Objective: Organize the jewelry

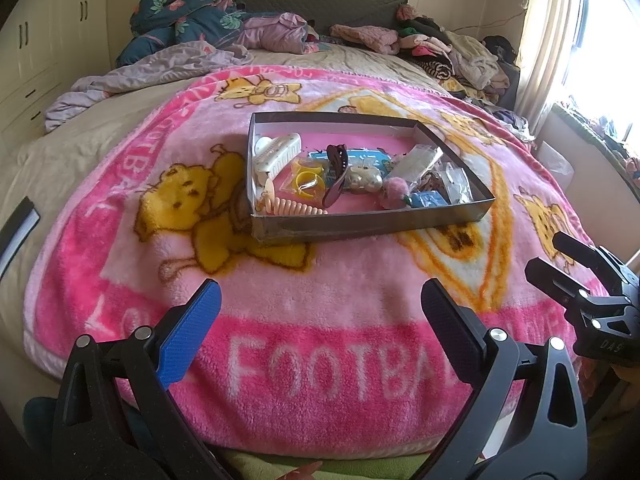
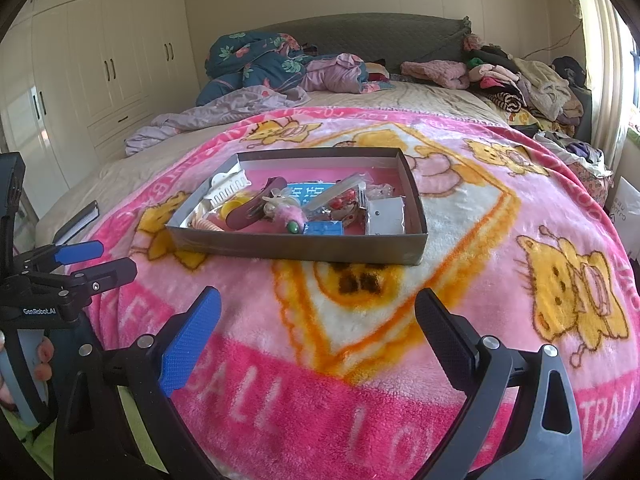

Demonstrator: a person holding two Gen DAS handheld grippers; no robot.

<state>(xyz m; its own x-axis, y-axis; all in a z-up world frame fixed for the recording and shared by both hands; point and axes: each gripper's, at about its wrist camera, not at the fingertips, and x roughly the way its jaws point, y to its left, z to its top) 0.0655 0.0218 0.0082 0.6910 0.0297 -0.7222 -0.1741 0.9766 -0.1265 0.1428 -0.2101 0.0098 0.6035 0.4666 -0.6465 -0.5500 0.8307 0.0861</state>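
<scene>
1. You are at the start: nothing is picked up, and the shallow grey cardboard tray (image 1: 360, 226) of jumbled jewelry sits on the pink fleece cartoon-bear blanket (image 1: 320, 312) on the bed.
2. Your left tool (image 1: 320, 308) and right tool (image 2: 318, 312) both gape wide, empty, near the tray's front wall, apart from it.
3. Next, I judge, reach in for one piece, perhaps the yellow plastic ring (image 1: 306, 180).

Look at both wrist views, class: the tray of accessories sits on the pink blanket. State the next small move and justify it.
Probably advance the left gripper toward the tray. Both it and the right gripper are open and empty, hovering over the blanket short of the tray's near wall, and every item, such as the coiled hair tie at the near left corner, lies inside.
</scene>
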